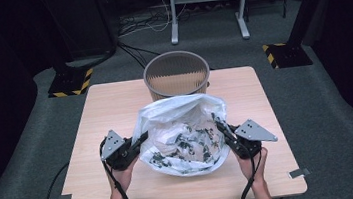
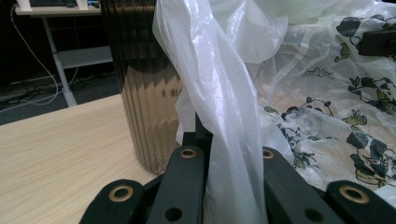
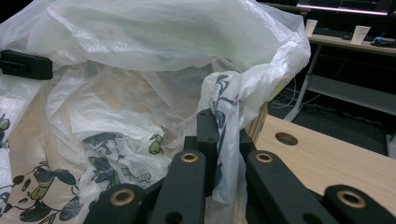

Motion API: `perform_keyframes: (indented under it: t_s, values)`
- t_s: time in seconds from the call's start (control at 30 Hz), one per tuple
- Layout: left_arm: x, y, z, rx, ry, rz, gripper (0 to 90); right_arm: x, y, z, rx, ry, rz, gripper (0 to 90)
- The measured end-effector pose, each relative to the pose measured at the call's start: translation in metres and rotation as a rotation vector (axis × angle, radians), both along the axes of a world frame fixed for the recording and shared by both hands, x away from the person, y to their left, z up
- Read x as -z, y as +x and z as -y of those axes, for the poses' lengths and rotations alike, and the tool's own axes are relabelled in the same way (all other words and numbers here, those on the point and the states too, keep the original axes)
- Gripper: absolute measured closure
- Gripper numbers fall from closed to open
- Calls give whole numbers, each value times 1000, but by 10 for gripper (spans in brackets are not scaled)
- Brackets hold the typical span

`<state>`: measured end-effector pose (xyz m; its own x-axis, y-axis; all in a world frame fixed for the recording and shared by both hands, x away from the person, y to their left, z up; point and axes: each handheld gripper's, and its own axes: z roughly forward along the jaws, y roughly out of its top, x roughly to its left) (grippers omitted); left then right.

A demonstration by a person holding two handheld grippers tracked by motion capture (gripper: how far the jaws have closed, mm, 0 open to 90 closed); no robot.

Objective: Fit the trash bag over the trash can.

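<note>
A translucent white plastic bag [image 1: 183, 134] printed with dark panda-and-leaf figures is being held spread open at table centre, crumpled, its rim pinched at both sides, just before the bin.

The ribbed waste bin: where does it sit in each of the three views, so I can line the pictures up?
High view: the ribbed waste bin stands at the table's far edge, top centre, behind the printed plastic bag.
Left gripper view: its brown ribbed wall rises left of centre, partly behind the bag.
Right gripper view: I cannot make it out; the bag covers that side.
Shared landmark: the bag, pinched at its edges by both grippers.
</note>
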<state>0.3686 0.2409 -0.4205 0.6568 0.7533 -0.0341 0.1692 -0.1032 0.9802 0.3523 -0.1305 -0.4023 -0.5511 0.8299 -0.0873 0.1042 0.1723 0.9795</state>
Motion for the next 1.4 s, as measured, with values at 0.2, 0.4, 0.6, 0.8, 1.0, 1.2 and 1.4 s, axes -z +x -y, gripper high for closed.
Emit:
perform_keyframes:
  t_s: [0.2,0.4,0.6,0.8,1.0,1.2,1.4]
  values:
    - [-4,-1,-2,-2,-2,16,876,-7,-3,-2,-4,2,24,890]
    - [-7,-2,-3,-1,1,27,876,-14,-2,-2,-5,-9,30,890]
    - [-10,0,-5,-7,-15,34,878,-21,-5,-3,-3,-8,62,890]
    - [-15,-1,-1,-1,-17,53,878,-27,-9,-3,-4,-16,87,890]
    - [-23,0,1,5,-9,71,878,-35,-12,0,0,-13,106,891]
    - [-33,3,-1,5,-17,87,879,-45,-15,0,0,-13,135,891]
    - [-45,1,-3,8,-24,114,880,-56,-19,-2,-3,-16,169,892]
